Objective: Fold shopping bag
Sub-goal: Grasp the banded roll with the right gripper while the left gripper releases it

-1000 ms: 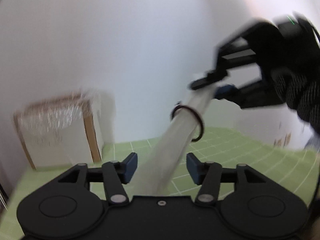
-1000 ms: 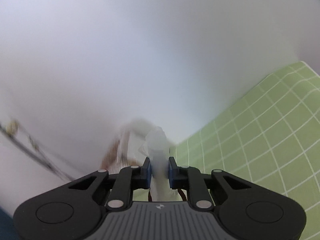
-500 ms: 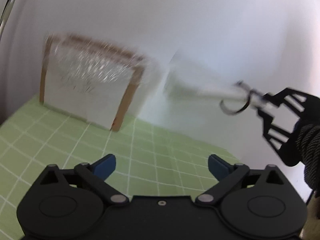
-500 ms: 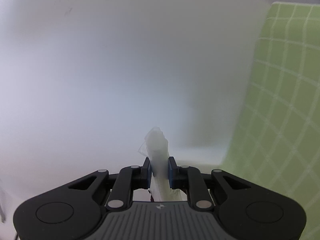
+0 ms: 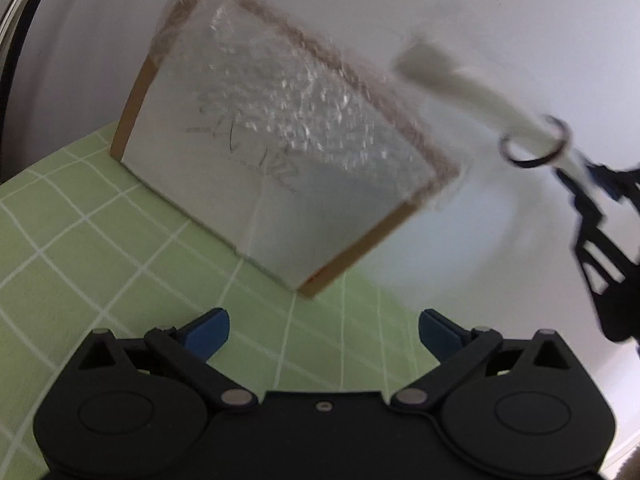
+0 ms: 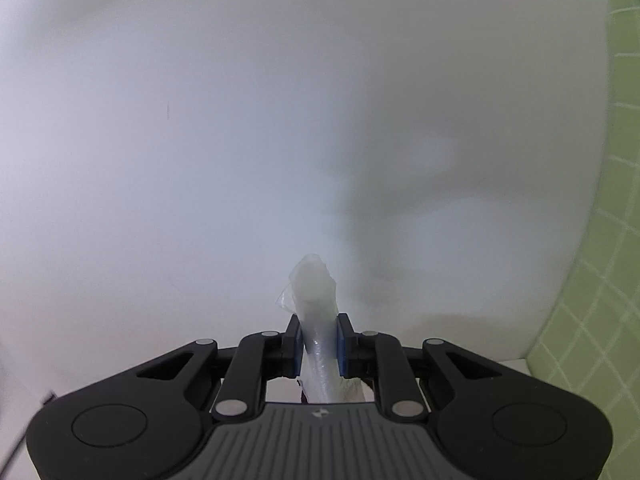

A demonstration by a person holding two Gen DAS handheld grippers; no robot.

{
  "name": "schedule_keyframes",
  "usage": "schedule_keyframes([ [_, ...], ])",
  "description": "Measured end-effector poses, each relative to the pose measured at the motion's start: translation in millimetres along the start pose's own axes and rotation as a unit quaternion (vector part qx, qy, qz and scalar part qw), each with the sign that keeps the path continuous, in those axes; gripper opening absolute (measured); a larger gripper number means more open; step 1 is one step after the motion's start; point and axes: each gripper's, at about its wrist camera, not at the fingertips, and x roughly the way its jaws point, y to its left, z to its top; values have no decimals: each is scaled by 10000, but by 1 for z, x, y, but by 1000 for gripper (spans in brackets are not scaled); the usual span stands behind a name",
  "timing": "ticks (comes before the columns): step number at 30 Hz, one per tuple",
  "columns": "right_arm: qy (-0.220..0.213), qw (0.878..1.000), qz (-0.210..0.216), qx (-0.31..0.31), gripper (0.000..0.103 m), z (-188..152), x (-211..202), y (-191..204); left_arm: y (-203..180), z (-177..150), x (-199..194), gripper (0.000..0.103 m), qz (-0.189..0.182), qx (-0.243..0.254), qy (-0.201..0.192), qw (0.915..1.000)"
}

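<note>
Left gripper now standing with jaws at full spread, having just been opening, with nothing between the blue pads; only the green gridded mat showing through the gap. Shopping bag, rolled into a slim white bundle and threaded through a dark ring, hanging clear of the mat at upper right of the left view, held at one end only. Right gripper clamping narrowly on that bundle, pads pressing either side, a crumpled tip poking out ahead toward a plain white wall. Judging from this: bag handed over to the right side alone, roll apparently complete and banded, task looking near its end, pending set-down. Compared with a second ago: bundle then running between the left jaws and across to the right gripper; now released and swung away to the right, blurring in motion. Wrapped cardboard panel leaning against the wall, appearing larger, nearer and more tilted than before. Right grip unchanged throughout.
</note>
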Motion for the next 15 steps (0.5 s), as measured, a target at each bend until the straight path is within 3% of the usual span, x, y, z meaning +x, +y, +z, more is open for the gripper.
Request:
schedule_keyframes([
  [3, 188, 9973, -139, -689, 18, -16, 23, 8, -2, -3, 0, 102, 8, 217, -74, 9997],
  [7, 709, 9818, -327, -1731, 24, -35, 42, 20, 2, 0, 1, 102, -62, 176, -123, 9997],
  [11, 1113, 9577, -494, -2609, 57, -40, 44, 35, 3, 2, 1, 102, -93, 153, -143, 9997],
  [15, 1203, 9228, -503, -3625, 76, -36, 30, 57, 2, 2, -1, 102, 17, 180, -154, 9997],
])
